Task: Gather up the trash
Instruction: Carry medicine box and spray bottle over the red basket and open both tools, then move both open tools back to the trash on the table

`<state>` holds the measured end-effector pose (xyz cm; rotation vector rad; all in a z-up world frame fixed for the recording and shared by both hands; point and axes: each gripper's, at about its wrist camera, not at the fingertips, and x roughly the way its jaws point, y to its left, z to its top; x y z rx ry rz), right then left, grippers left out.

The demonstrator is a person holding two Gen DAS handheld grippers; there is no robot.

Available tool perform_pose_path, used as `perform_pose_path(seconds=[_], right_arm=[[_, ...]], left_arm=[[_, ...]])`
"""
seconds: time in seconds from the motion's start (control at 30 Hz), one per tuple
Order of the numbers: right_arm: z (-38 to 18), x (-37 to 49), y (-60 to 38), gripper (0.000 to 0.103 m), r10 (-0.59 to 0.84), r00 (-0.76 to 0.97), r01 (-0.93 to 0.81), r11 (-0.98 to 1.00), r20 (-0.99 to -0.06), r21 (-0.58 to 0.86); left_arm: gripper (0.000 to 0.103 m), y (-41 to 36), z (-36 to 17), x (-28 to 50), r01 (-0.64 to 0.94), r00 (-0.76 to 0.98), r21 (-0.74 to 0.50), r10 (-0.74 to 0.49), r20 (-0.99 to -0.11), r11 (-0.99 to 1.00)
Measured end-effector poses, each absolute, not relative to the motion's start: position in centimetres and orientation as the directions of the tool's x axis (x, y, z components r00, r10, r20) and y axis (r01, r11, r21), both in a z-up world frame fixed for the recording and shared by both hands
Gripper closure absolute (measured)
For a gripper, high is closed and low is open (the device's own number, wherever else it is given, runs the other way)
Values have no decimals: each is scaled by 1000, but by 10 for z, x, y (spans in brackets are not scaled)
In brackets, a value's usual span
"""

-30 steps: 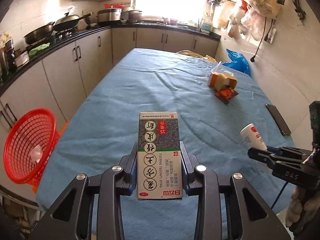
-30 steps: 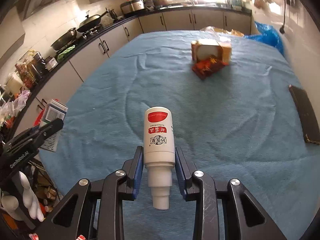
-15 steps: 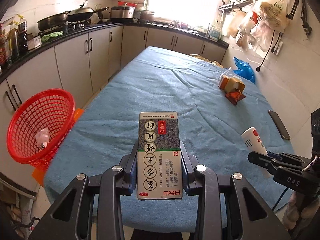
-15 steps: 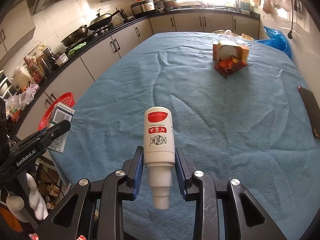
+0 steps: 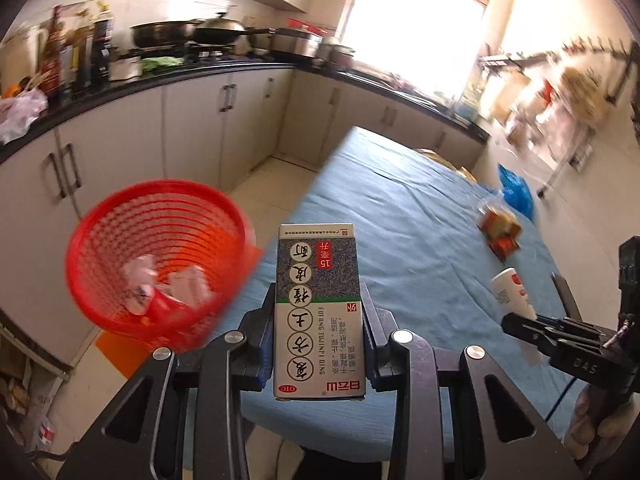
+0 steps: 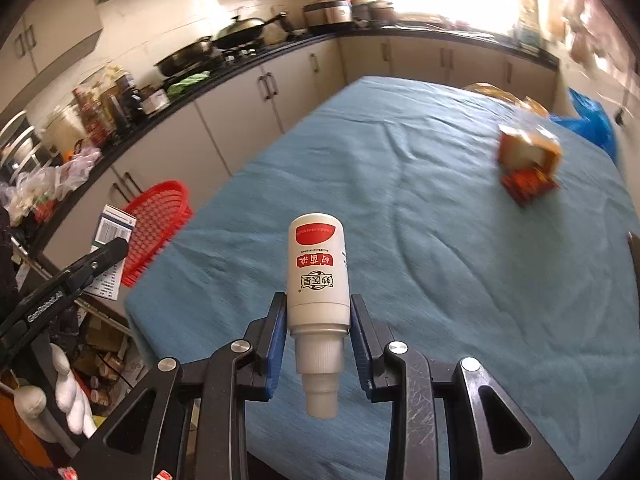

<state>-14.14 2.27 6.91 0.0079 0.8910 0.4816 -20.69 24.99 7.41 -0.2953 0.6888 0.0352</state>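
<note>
My left gripper (image 5: pixel 318 340) is shut on a grey-and-white medicine box (image 5: pixel 319 308), held up over the near left corner of the blue table (image 5: pixel 400 232). A red mesh basket (image 5: pixel 156 256) with crumpled trash inside stands on the floor just left of the box. My right gripper (image 6: pixel 318 344) is shut on a white bottle with a red label (image 6: pixel 318 272), cap toward the camera, above the table's near edge. The box (image 6: pixel 110 252) and basket (image 6: pixel 158 224) also show at the left of the right wrist view. The bottle (image 5: pixel 510 292) shows at the right of the left wrist view.
An orange carton with a red wrapper (image 6: pixel 526 164) lies on the far right of the table. A dark phone (image 5: pixel 564 300) lies at the right edge. A blue bag (image 6: pixel 592 124) sits beyond the table. White cabinets (image 5: pixel 120 152) under a black counter with pans run along the left.
Both grippers have pulled back and swung left. The red basket has come much closer to the box in the left wrist view. Both grips are unchanged.
</note>
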Motion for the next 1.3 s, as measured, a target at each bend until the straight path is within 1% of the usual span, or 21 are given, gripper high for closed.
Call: perform_pose_path(seconds=[0.17, 0.33, 0.5, 0.7, 0.77, 0.8, 0.83, 0.87, 1.07, 1.23, 1.3], right_arm=[[80, -129, 77, 70, 466, 508, -486, 849, -725, 206], [79, -112, 134, 70, 540, 441, -561, 789, -717, 249], [72, -97, 193, 70, 597, 384, -632, 726, -704, 271], [49, -85, 243, 70, 629, 312, -672, 676, -712, 302], [40, -79, 255, 69, 651, 283, -679, 655, -704, 332], [38, -77, 257, 68, 659, 276, -680, 648, -700, 342], [35, -75, 259, 62, 663, 272, -679, 646, -697, 350], [34, -74, 260, 57, 662, 276, -676, 649, -696, 349], [33, -76, 241, 51, 640, 302, -648, 682, -707, 340], [33, -78, 212, 46, 601, 336, -611, 725, -726, 318], [32, -79, 201, 46, 588, 343, -596, 739, -732, 314]], left_arm=[[70, 306, 81, -202, -235, 772, -212, 50, -634, 949], [70, 357, 84, -186, -316, 756, -210, 112, -644, 925], [70, 385, 76, -168, -355, 735, -221, 126, -666, 908], [69, 402, 63, -160, -399, 714, -222, 149, -684, 889], [66, 407, 61, -160, -408, 711, -234, 146, -688, 883], [61, 409, 60, -160, -412, 711, -239, 146, -688, 879], [55, 411, 60, -161, -417, 711, -239, 151, -687, 877], [53, 412, 60, -163, -421, 711, -239, 155, -685, 875], [47, 408, 65, -173, -437, 713, -205, 198, -672, 876], [38, 393, 71, -186, -456, 715, -150, 261, -649, 877], [37, 385, 72, -188, -457, 714, -131, 275, -644, 880]])
